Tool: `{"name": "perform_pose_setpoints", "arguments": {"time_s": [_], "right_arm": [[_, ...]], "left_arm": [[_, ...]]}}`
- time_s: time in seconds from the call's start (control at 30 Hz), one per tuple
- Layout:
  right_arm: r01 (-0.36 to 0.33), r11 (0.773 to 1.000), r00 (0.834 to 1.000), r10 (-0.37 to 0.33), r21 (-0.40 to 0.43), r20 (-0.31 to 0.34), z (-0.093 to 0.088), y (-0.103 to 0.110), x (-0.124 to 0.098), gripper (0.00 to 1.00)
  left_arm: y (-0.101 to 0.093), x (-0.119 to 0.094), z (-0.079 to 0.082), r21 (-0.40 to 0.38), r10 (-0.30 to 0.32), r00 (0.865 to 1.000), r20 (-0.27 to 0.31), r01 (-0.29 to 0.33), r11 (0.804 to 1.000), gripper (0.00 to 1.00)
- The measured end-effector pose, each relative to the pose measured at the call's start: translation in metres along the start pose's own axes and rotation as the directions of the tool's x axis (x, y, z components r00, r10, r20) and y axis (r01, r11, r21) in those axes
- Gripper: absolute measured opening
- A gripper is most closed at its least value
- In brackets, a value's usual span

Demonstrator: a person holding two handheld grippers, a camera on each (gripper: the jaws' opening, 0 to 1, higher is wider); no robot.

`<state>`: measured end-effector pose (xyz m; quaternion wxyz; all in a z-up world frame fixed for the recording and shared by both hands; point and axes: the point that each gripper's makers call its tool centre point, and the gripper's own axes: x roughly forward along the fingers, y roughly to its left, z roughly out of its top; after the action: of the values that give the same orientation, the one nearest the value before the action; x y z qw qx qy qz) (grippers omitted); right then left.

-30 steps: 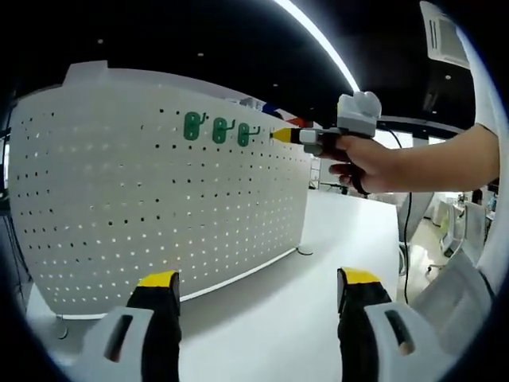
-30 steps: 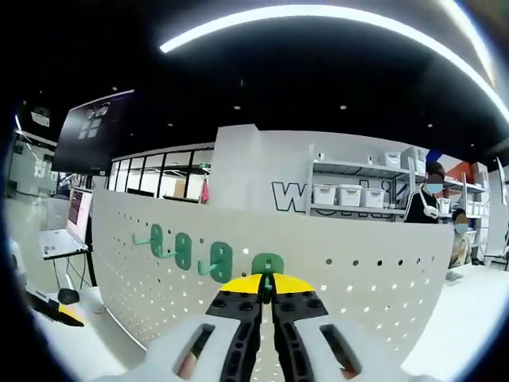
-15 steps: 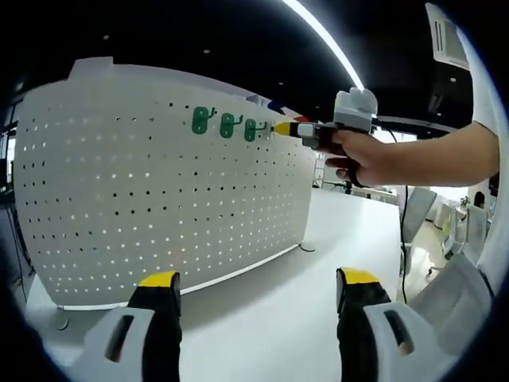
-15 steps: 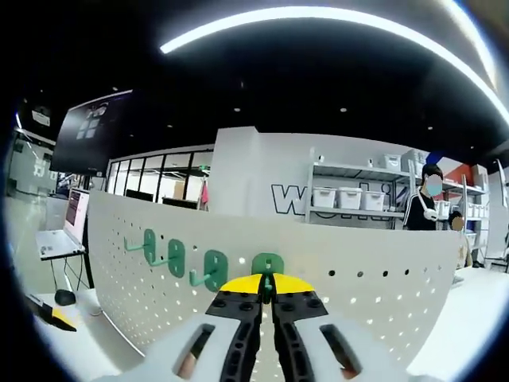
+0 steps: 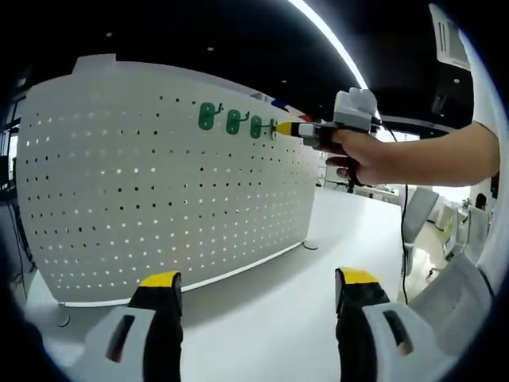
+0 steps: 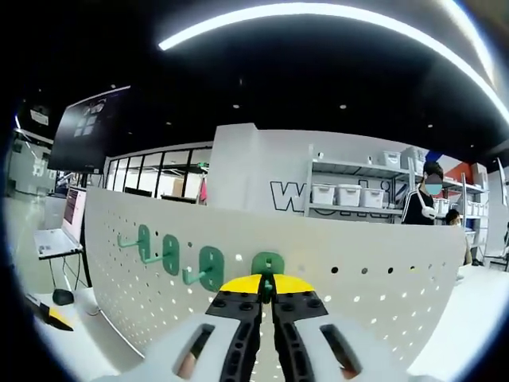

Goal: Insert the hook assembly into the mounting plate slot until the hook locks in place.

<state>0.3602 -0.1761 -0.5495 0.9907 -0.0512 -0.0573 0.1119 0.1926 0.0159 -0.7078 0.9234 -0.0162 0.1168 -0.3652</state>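
A white perforated mounting plate (image 5: 159, 183) stands upright on a white desk (image 5: 270, 318).

**Count of hooks.** Four green hooks are at the upper row of the plate.
- In the right gripper view, three mounted hooks (image 6: 171, 256) sit in a row left of the jaws, each with its prong projecting out of the plate.
- The fourth, the hook assembly (image 6: 268, 263), is directly ahead of the jaw tips, its green backplate against the plate face. Whether it is fully seated cannot be told.
- In the left gripper view, three green hooks show in a row, with the right gripper's yellow tips just beside the rightmost.

**Grippers.**
- Right gripper (image 6: 267, 280): jaws closed narrow, yellow tips together on the hook assembly. A person's hand (image 5: 370, 159) holds it at the plate's upper row in the left gripper view.
- Left gripper (image 5: 258, 280): jaws spread wide, holding nothing, low over the desk and well apart from the hooks.

**Writing.** Large dark letters on the back wall (image 6: 298, 195) begin with "W"; the rest is hidden by shelving (image 6: 358, 191) carrying white bins. No other text is legible.

**Other items.** One laptop (image 6: 60, 235) at left; two people (image 6: 425, 203) stand at right.
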Motion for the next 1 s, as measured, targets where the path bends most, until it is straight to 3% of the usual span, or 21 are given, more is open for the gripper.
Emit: {"name": "perform_pose_setpoints", "arguments": {"time_s": [0.33, 0.67, 1.0], "right_arm": [[0.040, 0.999, 0.999, -0.040, -0.020, 0.005, -0.0015, 0.0010, 0.0008, 0.01], [0.156, 0.988, 0.988, -0.155, -0.010, 0.018, -0.0051, 0.0008, 0.0041, 0.02], [0.160, 0.987, 0.987, -0.159, -0.028, 0.023, -0.0047, 0.0004, 0.0025, 0.02]], "left_arm": [[0.0018, -0.0027, -0.0036, -0.009, 0.006, 1.000, -0.006, -0.006, 1.000, 0.80], [0.0032, -0.0050, -0.0033, -0.024, 0.011, 1.000, 0.000, -0.011, 1.000, 0.79], [0.0038, -0.0060, -0.0030, -0.020, 0.013, 1.000, 0.005, -0.013, 1.000, 0.79]]}}
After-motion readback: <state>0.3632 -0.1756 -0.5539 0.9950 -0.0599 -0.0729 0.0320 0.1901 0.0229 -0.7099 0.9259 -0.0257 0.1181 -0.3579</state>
